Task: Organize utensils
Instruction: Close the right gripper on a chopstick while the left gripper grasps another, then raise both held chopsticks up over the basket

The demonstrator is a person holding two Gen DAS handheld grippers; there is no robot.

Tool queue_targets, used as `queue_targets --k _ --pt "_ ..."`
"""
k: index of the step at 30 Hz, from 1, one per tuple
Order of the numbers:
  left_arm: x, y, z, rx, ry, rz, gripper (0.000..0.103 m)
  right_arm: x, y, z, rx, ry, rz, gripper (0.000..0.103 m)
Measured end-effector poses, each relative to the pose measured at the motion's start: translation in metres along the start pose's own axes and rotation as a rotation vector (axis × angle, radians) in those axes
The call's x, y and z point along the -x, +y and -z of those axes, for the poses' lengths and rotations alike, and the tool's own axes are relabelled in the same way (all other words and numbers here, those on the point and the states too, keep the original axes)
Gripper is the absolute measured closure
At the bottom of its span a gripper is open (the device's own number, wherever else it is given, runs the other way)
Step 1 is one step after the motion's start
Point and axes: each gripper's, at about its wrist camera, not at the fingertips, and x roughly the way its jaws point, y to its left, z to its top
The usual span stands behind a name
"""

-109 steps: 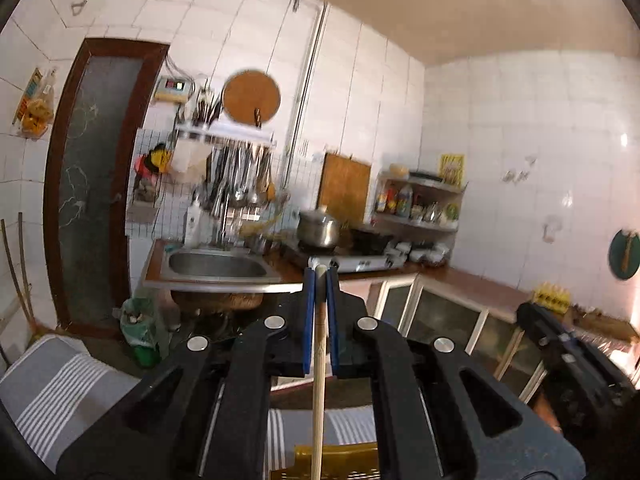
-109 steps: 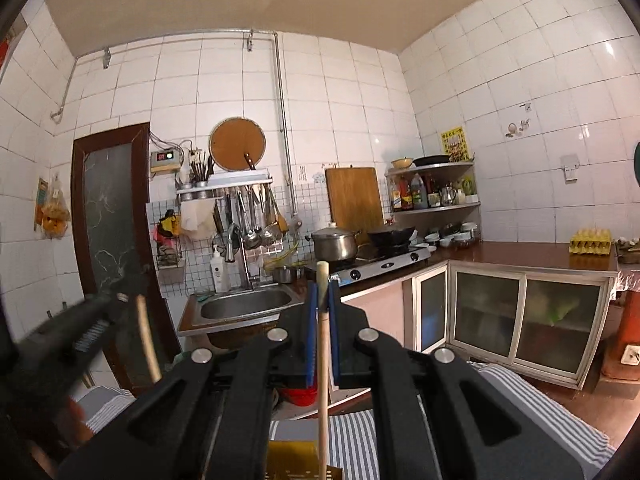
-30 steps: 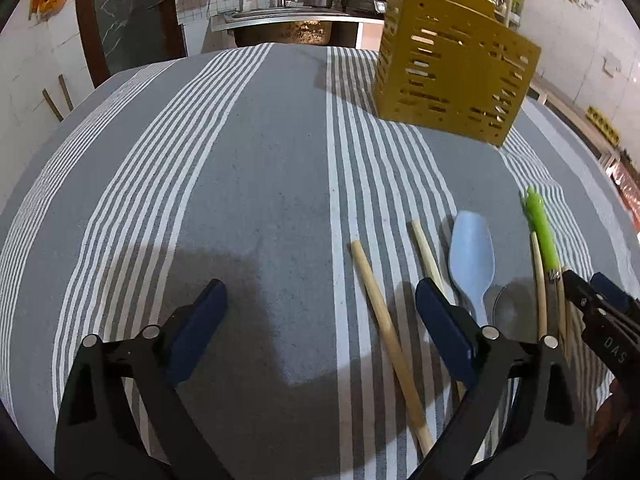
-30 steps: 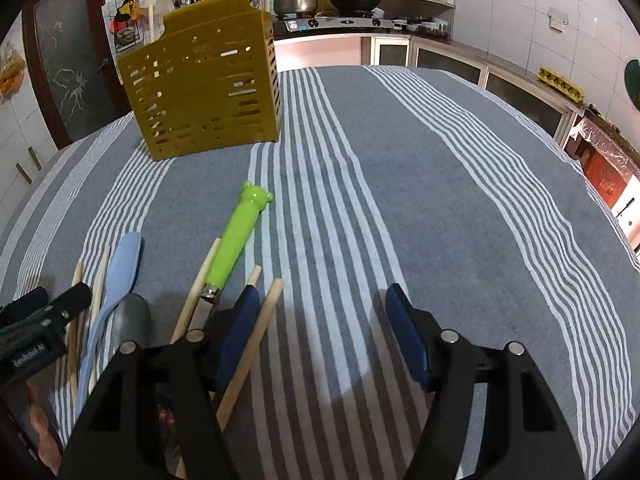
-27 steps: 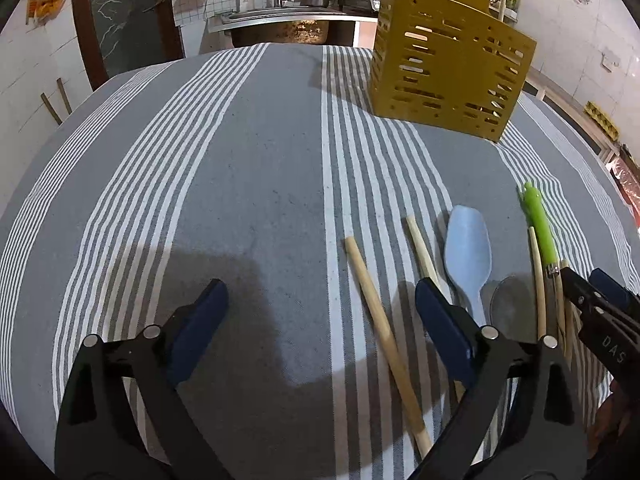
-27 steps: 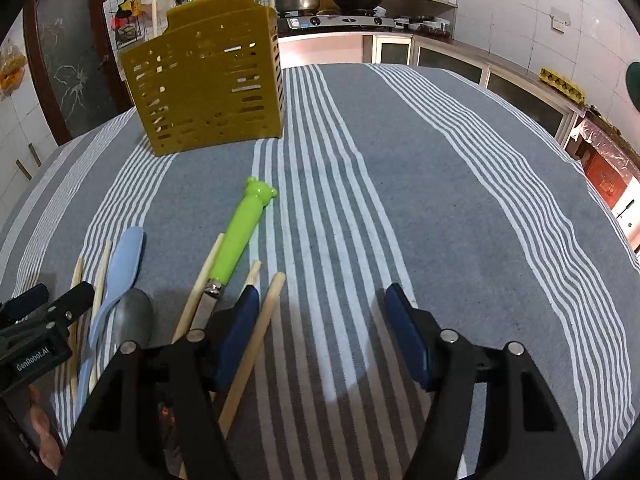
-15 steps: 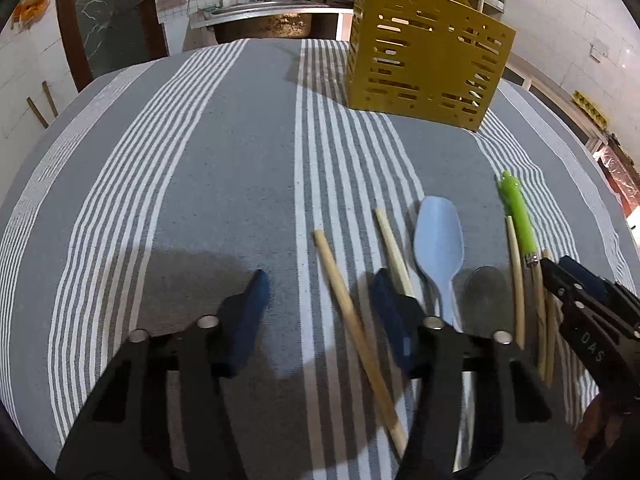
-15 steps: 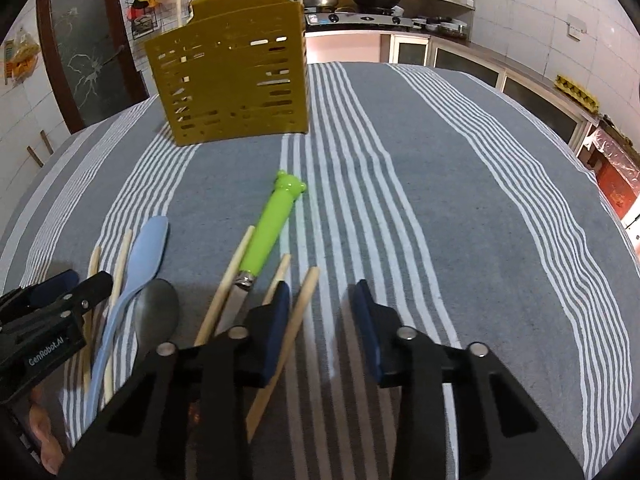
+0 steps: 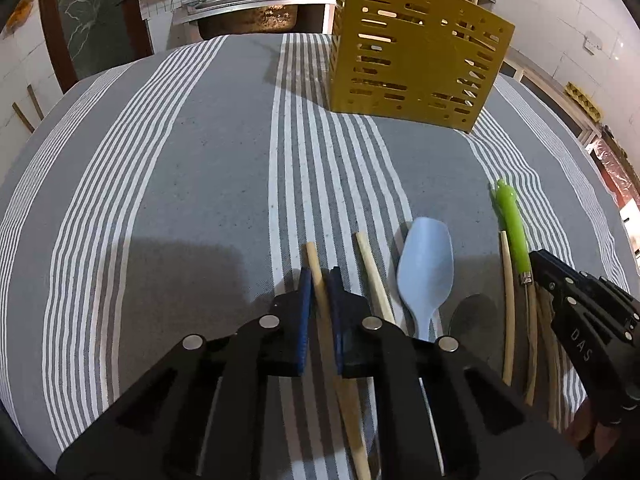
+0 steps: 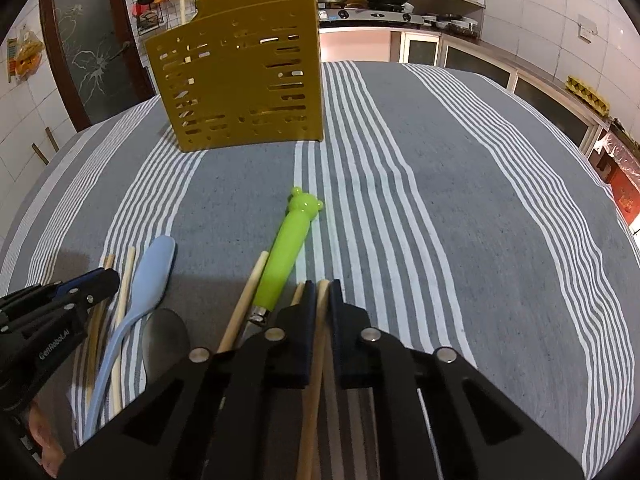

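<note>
Pinching one wooden stick each, the left gripper [image 9: 320, 280] and right gripper [image 10: 320, 292] sit low in the frame. Lift both sticks straight up, then drop them into the yellow basket [image 9: 416, 60] at the top.

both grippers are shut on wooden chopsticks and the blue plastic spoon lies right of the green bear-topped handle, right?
Not quite. The left gripper and right gripper are each shut on a wooden chopstick, but the light blue plastic spoon lies left of the green bear-topped handle, as the right wrist view shows.
</note>
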Motion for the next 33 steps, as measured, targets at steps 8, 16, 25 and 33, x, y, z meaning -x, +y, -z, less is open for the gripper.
queue_targets --k 8,16,25,33 --pt "0.006 0.003 -0.005 0.013 -0.018 0.04 0.099 0.011 -0.008 -0.006 -0.034 -0.034 -0.03 0.097" --pt "0.03 0.003 -0.014 0.01 -0.11 0.055 0.099 0.03 -0.018 -0.02 -0.06 -0.109 -0.05 0.097" --pt "0.064 0.009 -0.025 0.017 -0.217 0.062 0.099 0.054 -0.019 -0.03 -0.065 -0.21 -0.081 0.097" --pt "0.103 0.01 -0.03 0.012 -0.358 0.063 0.099 0.087 -0.026 -0.04 -0.07 -0.314 -0.1 0.097"
